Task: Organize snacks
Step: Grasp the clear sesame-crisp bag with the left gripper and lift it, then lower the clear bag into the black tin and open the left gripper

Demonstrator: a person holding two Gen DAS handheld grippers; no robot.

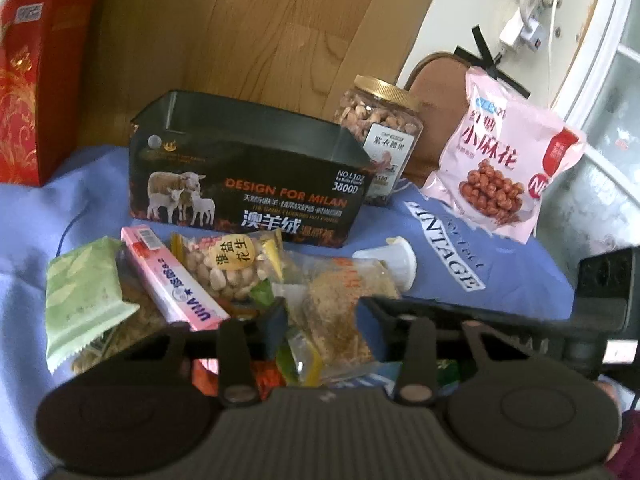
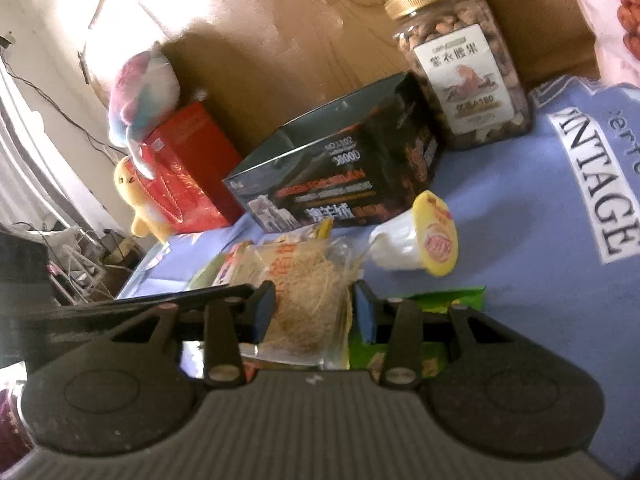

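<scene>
Two claws hang parted over a snack heap at lower centre; right claw (image 2: 314,312) straddles the crumbly noodle packet (image 2: 308,300), left claw (image 1: 322,316) grasps nothing. Squeezing could crush it.

My fingertips (image 1: 276,320) wear blue pads on black. At twelve o'clock, the dark box (image 1: 248,184) shows white sheep and orange lettering. At ten, a red box (image 1: 28,92) with gold swirls. At one, the jar (image 1: 380,128) has a gold lid; at two, a pink bag (image 1: 504,152) with red characters. The cloth (image 1: 500,264) under them is periwinkle blue.
</scene>
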